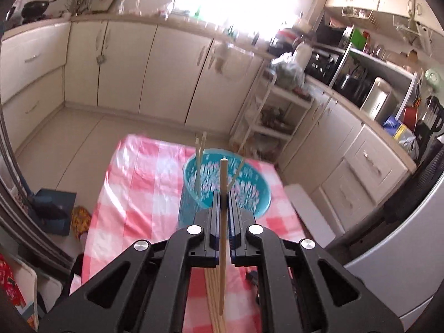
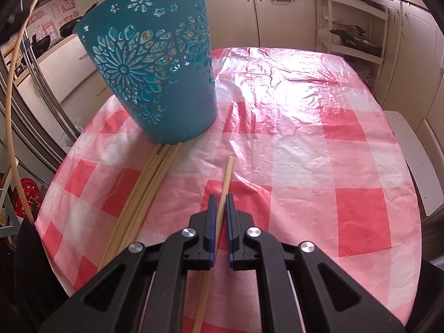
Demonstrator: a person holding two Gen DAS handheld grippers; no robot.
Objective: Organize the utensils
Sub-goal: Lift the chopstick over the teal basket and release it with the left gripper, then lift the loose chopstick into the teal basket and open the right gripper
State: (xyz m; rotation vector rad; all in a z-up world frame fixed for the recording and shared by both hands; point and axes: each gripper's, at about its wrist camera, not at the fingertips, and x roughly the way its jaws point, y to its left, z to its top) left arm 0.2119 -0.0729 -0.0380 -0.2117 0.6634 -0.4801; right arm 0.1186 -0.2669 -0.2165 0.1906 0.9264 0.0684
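Left gripper (image 1: 224, 194) clamped on one chopstick (image 1: 222, 222), airborne, basket (image 1: 194, 172) just ahead with a few already inside. Right gripper (image 2: 220, 198) clamped on another chopstick (image 2: 226, 177) lying on the table. Loose bundle (image 2: 144, 188) to its left remains.

My black tools (image 2: 219, 198) have blue pads. The basket (image 2: 155, 63) is teal with cut-out flowers, the chopsticks (image 2: 144, 188) pale wood, the cloth (image 2: 305, 152) red-and-white checked.

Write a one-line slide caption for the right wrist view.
Right tool shut on one chopstick lying on the checked tablecloth, beside a chopstick bundle and blue basket.
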